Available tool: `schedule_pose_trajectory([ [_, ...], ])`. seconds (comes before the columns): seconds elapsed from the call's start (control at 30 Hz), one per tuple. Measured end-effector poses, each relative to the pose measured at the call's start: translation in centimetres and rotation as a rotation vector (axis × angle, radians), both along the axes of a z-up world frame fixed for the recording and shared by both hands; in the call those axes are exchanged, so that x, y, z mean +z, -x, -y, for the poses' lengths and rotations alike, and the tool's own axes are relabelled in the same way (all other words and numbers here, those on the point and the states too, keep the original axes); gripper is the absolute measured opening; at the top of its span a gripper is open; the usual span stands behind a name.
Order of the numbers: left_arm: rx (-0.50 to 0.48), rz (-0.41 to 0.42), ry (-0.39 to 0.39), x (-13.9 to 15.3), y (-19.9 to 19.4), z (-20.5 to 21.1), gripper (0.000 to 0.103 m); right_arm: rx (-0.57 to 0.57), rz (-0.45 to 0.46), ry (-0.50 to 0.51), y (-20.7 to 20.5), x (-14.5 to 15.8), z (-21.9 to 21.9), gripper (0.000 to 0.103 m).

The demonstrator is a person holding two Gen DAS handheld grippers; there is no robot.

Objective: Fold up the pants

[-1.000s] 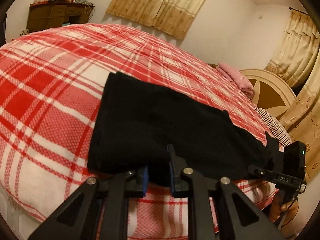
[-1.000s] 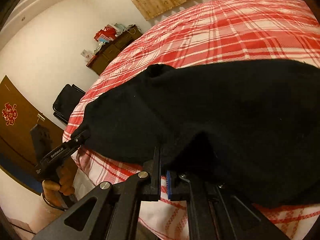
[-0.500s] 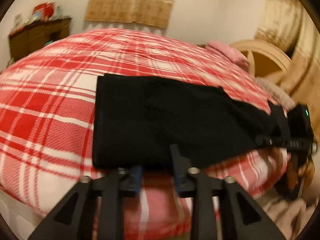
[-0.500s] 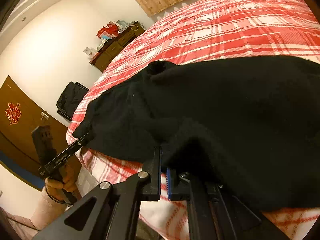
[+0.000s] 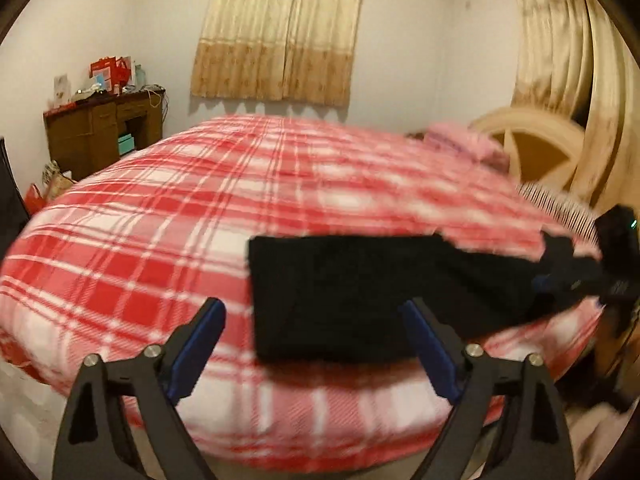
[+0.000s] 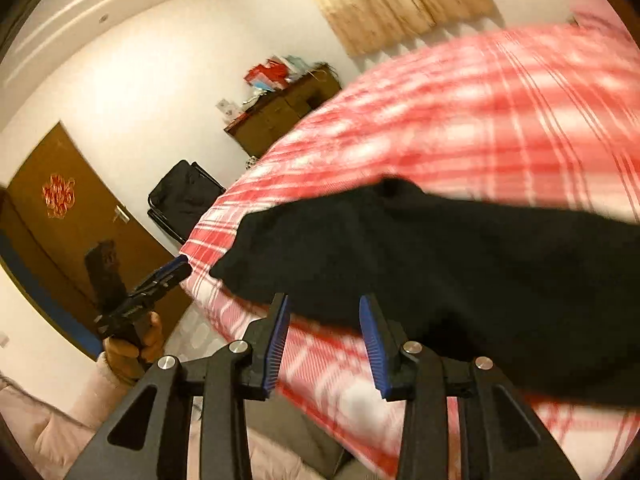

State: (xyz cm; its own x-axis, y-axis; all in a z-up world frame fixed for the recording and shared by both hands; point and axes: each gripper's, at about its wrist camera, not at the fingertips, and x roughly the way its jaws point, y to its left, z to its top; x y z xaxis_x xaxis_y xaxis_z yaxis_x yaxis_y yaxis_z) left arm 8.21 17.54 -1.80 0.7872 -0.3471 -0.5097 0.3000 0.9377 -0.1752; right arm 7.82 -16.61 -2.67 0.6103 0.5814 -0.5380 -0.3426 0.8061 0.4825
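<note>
I have the black pants (image 5: 360,300) lying folded on the bed (image 5: 160,240), near the edge closest to me, stretched sideways across the red-and-white plaid cover. In the left wrist view they form a dark slab with a squared left end; their right end narrows toward the bed's corner.

My left hand-held gripper (image 5: 312,324) has just been opening: its jaws now stand wide apart, blue pads showing, with nothing pinched between them. The pants' near edge shows in the gap between the fingers, clear of both pads.

My right hand-held gripper (image 6: 322,320) has also just been opening, though less far. Its jaws stand moderately apart and free of the cloth, and the pants (image 6: 440,264) lie just beyond its fingertips. The picture is smeared here, so I think the pads are clear of the fabric, but I cannot be sure at the very edge.

From the right wrist view I see the left hand-held gripper (image 6: 168,274) off the bed's corner, held by a hand (image 6: 132,350) in a pale pink sleeve (image 6: 64,420).

Further back stand a wooden dresser (image 5: 104,132) with clutter on top, beige curtains (image 5: 280,32), a pink pillow (image 5: 460,140) by the headboard (image 5: 536,152), and a brown door (image 6: 52,216).
</note>
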Motion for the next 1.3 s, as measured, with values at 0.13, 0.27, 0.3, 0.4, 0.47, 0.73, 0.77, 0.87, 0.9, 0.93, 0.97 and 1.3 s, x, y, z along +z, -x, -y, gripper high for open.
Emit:
schedule_pose_trajectory([
  [0.13, 0.060, -0.098, -0.080, -2.5, -3.1, 2.9, 0.049, 0.070, -0.026, 0.051, -4.0, -1.4, -4.2, 0.031],
  [0.27, 0.168, -0.089, -0.085, -5.0, -5.0, 3.8, 0.045, -0.043, -0.081, 0.187, -7.4, -4.5, -4.7, 0.023],
  [0.3, 0.180, -0.067, -0.119, -5.0, -5.2, 4.3, 0.047, -0.058, -0.073, 0.170, -7.6, -4.3, -4.0, 0.022],
  [0.4, 0.196, -0.044, -0.199, -5.1, -6.1, 5.5, 0.058, -0.091, -0.056, 0.131, -8.0, -3.0, -2.8, 0.025],
  [0.47, 0.175, -0.046, -0.205, -5.1, -6.3, 5.9, 0.071, -0.093, -0.032, 0.064, -8.2, -1.7, -1.5, 0.027],
  [0.73, 0.133, 0.004, -0.110, -1.5, -4.8, 5.7, 0.076, 0.005, -0.118, 0.037, -13.0, -2.0, -0.2, 0.048],
  [0.77, 0.133, 0.002, -0.112, -1.6, -5.3, 5.9, 0.076, 0.026, -0.136, 0.023, -13.4, -2.4, -0.5, 0.048],
  [0.87, 0.144, -0.085, -0.119, -3.9, -7.2, 6.1, 0.076, 0.061, -0.178, -0.011, -15.1, -3.8, -1.7, 0.048],
  [0.9, 0.154, -0.100, -0.120, -4.6, -7.3, 6.1, 0.076, 0.073, -0.176, -0.019, -15.3, -3.9, -2.1, 0.048],
  [0.93, 0.160, -0.062, -0.144, -5.0, -7.0, 6.3, 0.076, 0.082, -0.188, -0.021, -15.6, -4.0, -2.4, 0.048],
  [0.97, 0.160, -0.047, -0.180, -5.1, -6.8, 6.9, 0.077, 0.085, -0.194, -0.027, -15.8, -4.0, -2.4, 0.048],
  [1.3, 0.127, -0.012, -0.276, -5.7, -6.6, 7.9, 0.088, 0.077, -0.363, -0.349, -21.9, -5.5, 1.2, 0.039],
])
